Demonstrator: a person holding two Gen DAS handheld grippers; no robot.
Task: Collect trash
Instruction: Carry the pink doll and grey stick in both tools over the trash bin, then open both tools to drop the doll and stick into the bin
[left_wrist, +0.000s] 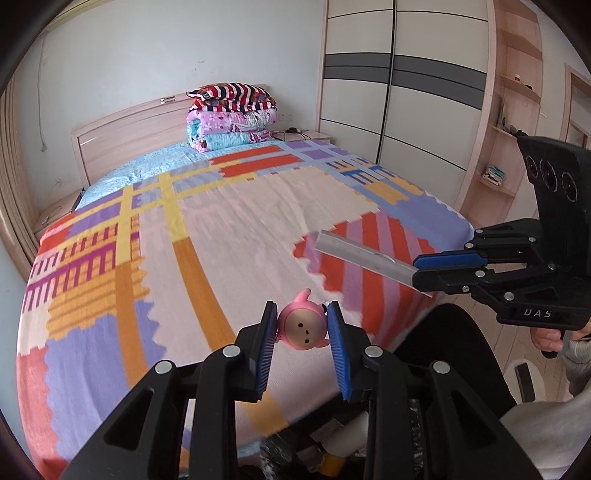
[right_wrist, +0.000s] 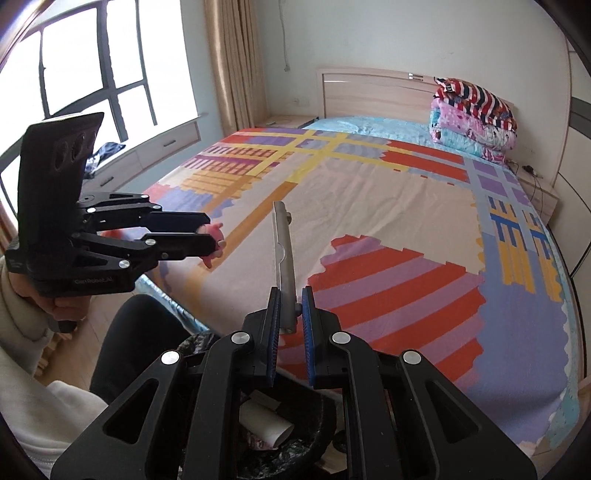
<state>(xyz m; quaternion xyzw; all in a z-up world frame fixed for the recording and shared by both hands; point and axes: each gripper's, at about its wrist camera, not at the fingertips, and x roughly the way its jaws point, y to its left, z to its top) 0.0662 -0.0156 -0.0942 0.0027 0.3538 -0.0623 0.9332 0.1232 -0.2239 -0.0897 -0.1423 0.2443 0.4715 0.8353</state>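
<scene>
Glossy plastic toy (left_wrist: 303, 328); matt metal strip (right_wrist: 283, 254)

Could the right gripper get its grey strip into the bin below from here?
Probably yes. The right gripper, shut on the grey strip, hangs near the bin, whose open mouth shows just below its jaws with nothing across it; the left gripper stands off to the side.

In the right wrist view the bin (right_wrist: 325, 417) below the bed's foot is mostly covered by the right gripper's (right_wrist: 291, 317) arms; only a pale roll (right_wrist: 264, 421) and scraps show, too small to identify. The left gripper (right_wrist: 212, 240) hides most of the pink toy (right_wrist: 216, 236). Shelf items (left_wrist: 495, 173) near the wardrobe are perhaps folded cloth.
</scene>
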